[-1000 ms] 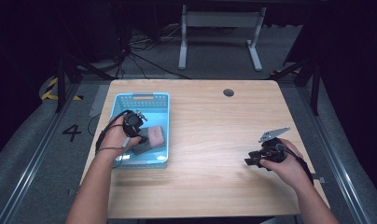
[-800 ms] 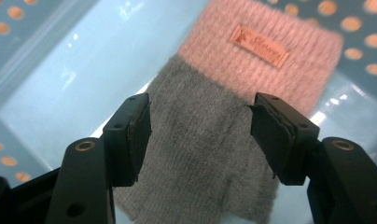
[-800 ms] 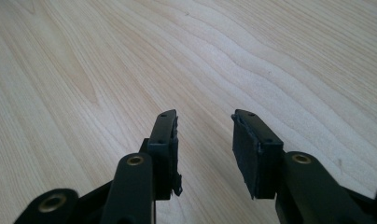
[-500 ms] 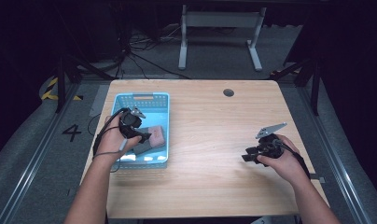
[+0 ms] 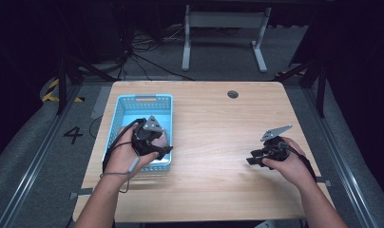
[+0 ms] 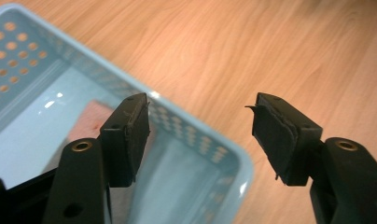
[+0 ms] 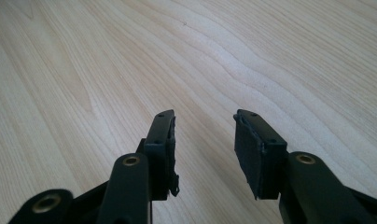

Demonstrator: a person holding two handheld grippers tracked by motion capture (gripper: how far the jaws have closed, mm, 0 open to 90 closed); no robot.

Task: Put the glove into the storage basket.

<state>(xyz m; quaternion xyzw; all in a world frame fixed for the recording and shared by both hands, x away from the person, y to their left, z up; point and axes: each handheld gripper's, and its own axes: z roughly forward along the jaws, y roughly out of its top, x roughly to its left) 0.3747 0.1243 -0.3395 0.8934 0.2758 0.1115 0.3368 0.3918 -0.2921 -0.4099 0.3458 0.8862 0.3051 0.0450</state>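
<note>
Colours: pale blue, pink, black, light wood.
Light blue perforated plastic basket (image 6: 196, 140), round-hole pattern in walls, glossy floor. Pinkish-tan flat block (image 6: 86, 123) inside it. Light wood-grain worktop (image 5: 218, 123), wavy streaks, one dark round grommet (image 5: 233, 94). Both grippers matte black (image 6: 200, 133) (image 7: 203, 149), brass-coloured rivets, grey three-cornered plates.

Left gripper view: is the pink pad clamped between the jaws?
No: the left gripper stands open with nothing between its jaws, and the pink pad lies in the blue basket below.
</note>
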